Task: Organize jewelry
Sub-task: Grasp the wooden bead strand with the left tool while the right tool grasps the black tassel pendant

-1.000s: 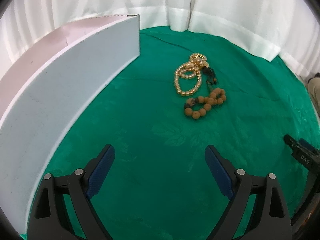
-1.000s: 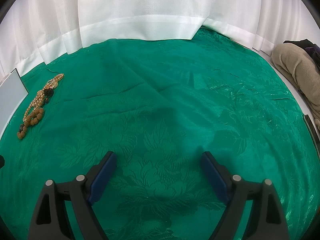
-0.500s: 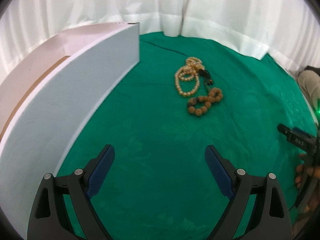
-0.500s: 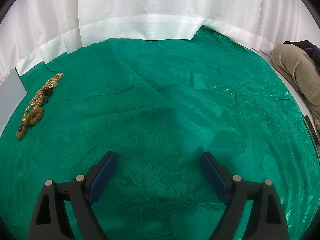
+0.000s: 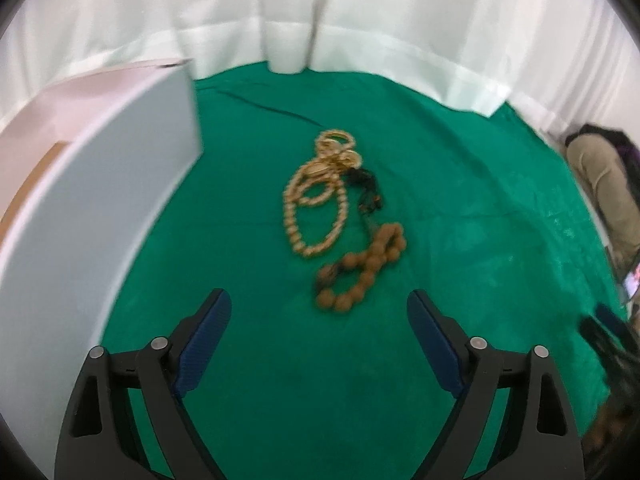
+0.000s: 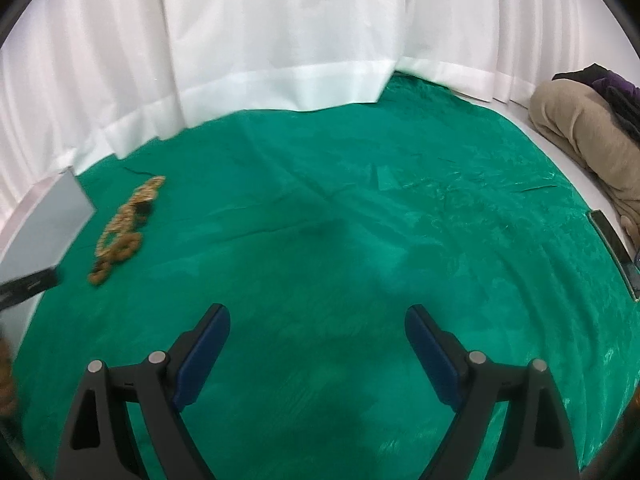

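The left gripper [image 5: 319, 322], jaws wide and holding nothing, has drawn nearer the tangled jewelry [image 5: 340, 220], apparently lining up a first pick.

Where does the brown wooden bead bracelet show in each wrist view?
Left wrist: brown wooden bead bracelet lies centre, just below the gold bead necklace.
Right wrist: far left, small and blurred.
Shared landmark: the white box, left of the jewelry in both.

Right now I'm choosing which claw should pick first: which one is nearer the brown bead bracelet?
Left. The left claw is open just short of the brown bead bracelet. The right claw is open over bare cloth, the bracelet far off to its left.
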The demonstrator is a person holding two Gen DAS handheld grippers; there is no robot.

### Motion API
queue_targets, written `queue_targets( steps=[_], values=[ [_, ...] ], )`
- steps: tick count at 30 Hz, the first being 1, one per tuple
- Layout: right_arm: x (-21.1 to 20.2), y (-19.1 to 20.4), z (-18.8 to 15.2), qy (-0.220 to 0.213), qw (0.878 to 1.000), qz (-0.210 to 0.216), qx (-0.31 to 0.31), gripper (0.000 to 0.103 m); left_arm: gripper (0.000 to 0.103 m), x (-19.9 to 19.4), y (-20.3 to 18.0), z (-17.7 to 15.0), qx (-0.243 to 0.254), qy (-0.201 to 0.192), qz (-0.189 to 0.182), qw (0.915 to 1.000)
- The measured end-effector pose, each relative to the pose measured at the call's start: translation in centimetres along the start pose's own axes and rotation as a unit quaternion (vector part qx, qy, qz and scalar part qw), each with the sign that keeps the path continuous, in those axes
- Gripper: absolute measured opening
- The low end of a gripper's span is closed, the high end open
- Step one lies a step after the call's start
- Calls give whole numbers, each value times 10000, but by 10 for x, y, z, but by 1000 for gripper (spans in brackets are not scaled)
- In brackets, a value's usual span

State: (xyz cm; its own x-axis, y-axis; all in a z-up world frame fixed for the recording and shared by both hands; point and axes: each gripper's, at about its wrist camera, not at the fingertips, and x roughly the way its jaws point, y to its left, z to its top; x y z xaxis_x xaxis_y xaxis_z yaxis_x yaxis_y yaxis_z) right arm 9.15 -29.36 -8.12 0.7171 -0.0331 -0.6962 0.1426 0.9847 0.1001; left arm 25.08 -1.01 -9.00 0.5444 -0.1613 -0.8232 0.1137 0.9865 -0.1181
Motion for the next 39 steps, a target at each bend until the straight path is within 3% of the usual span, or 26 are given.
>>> queue_targets(
  steps=[4, 7, 8, 9, 10, 11, 17, 20, 26, 29, 31, 32, 33, 35, 39],
  values=[
    [-12, 5, -11, -74, 9999, 80, -128, 91, 86, 34, -24, 8, 419, 78, 340, 9985],
    [-13, 5, -20, -19, 9997, 93, -211, 91, 61, 43, -37, 6, 604, 74, 396, 9974],
    [-13, 5, -23, 2, 9997, 94, -207, 91, 38, 41, -39, 5, 614, 59, 377, 9974],
    [-12, 4, -25, 21, 9998, 100, -195, 91, 22, 38, -40, 5, 632, 64, 321, 9975],
    [-12, 2, -27, 42, 9998, 113, -174, 91, 21, 35, -40, 5, 621, 93, 256, 9977],
    [-11, 1, -29, 61, 9998, 124, -148, 91, 11, 29, -37, 3, 545, 83, 133, 9984],
    [-21, -4, -32, -7, 9996, 261, -85, 91, 11, -25, -9, -17, -4, -7, -491, 9988],
    [-24, -2, -30, -16, 9993, 381, -60, 91, 11, -49, 9, -32, -309, -44, -603, 9977],
    [-19, 21, -9, 190, 9944, 980, -351, 91, 11, -70, 43, -55, -643, -49, -493, 9967],
    [1, 43, 27, 449, 9851, 1586, -489, 91, 11, -74, 49, -67, -738, -24, -387, 9965],
    [25, 62, 54, 634, 9813, 1708, -621, 91, 11, -75, 53, -71, -823, -9, -382, 9959],
    [38, 72, 66, 698, 9797, 1736, -719, 86, 11, -75, 56, -74, -881, 8, -375, 9954],
    [52, 83, 78, 763, 9781, 1748, -833, 65, 11, -76, 58, -75, -913, 14, -369, 9951],
    [89, 112, 100, 1037, 9717, 1872, -999, 46, 11, -77, 61, -78, -958, 25, -346, 9948],
    [144, 159, 117, 1309, 9650, 1911, -1227, 44, 11, -80, 67, -83, -999, 65, -259, 9946]
  ],
)
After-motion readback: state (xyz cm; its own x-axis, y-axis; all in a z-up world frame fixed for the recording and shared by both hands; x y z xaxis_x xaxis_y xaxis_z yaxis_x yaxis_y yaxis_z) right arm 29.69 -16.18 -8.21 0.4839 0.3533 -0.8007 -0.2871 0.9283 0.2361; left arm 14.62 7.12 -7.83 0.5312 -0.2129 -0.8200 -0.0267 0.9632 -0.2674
